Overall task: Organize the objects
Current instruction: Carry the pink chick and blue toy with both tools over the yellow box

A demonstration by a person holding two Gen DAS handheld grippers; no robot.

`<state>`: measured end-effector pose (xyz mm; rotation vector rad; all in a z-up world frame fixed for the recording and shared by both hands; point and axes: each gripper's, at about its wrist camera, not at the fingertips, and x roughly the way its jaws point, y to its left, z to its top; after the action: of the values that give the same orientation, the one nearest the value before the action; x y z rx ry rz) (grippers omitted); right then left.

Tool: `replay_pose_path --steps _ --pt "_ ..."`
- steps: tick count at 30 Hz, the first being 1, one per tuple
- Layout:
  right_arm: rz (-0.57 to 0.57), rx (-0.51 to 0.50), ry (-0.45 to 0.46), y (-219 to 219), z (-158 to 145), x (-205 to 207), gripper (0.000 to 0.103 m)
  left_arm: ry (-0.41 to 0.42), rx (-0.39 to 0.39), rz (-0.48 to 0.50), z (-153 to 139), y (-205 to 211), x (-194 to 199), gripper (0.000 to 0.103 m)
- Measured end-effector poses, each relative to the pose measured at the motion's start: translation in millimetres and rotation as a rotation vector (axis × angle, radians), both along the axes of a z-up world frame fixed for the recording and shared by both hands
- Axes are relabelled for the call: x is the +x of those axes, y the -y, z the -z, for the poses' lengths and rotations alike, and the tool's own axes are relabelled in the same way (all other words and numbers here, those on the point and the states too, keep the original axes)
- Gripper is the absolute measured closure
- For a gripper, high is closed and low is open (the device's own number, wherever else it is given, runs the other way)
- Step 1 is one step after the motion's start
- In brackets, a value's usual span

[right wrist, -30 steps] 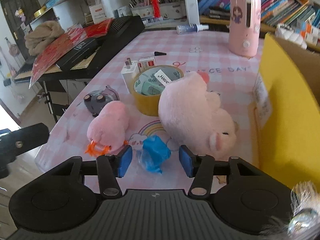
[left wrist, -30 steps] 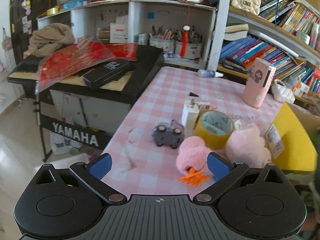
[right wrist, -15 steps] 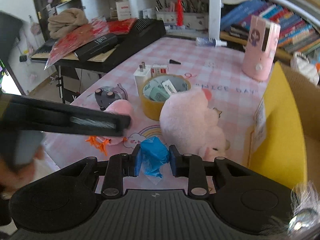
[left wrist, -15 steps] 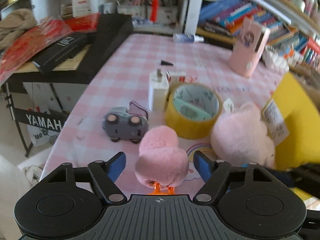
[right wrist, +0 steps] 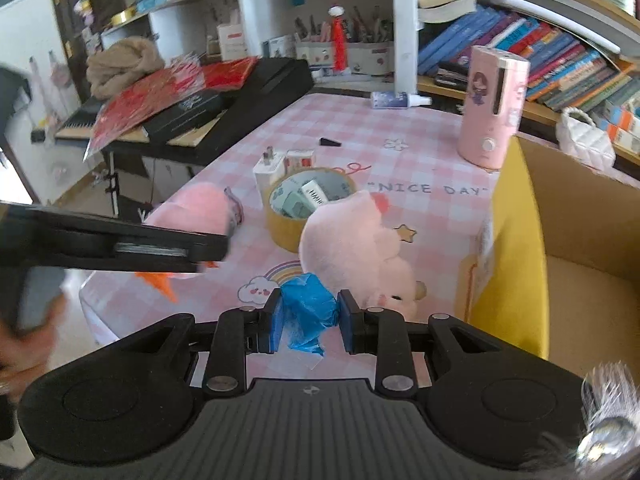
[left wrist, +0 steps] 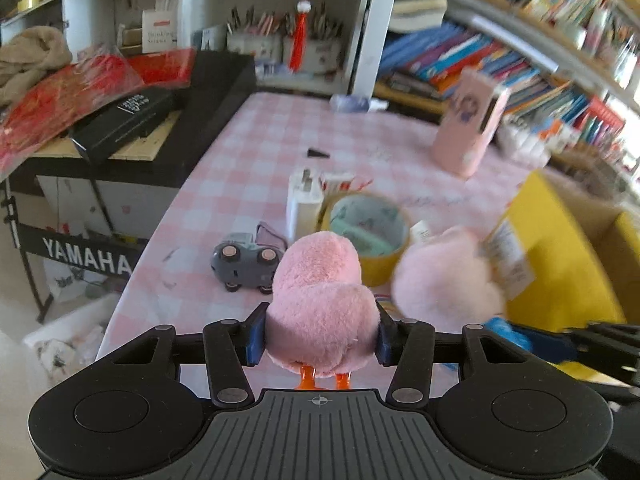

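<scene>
Left wrist view: the left gripper (left wrist: 320, 338) is closing on the pink plush chick (left wrist: 320, 304), pads already squeezing its sides. The right gripper (right wrist: 310, 320) pinches a blue wad (right wrist: 308, 312). Lift both clear, then swing to the yellow box (right wrist: 516, 248) at three o'clock.

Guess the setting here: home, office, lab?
Most likely a home study or a child's room. Packed bookshelves line the wall, a Yamaha keyboard stands beside the pink checked table, and plush toys lie on it next to a cardboard box.
</scene>
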<state>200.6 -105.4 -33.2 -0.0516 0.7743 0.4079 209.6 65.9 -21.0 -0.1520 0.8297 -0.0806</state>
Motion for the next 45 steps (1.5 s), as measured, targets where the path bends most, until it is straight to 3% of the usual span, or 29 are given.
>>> replay_pose_path --steps 5,20,34,45 --pt "0.041 0.003 0.018 5 -10 -19 0.077 0.027 -0.052 -0.008 -17 -8 -36 0.055" --pt "0.186 -0.018 0.033 6 -18 -109 0.077 0.039 -0.072 0.075 -15 -4 -127 0.055" --pt "0.344 -0.024 0.016 28 -11 -196 0.077 0.042 -0.072 0.239 -13 22 -185 0.054" --pt "0.535 -0.002 -0.004 64 -12 -235 0.077 0.064 -0.052 0.410 -17 57 -204 0.054"
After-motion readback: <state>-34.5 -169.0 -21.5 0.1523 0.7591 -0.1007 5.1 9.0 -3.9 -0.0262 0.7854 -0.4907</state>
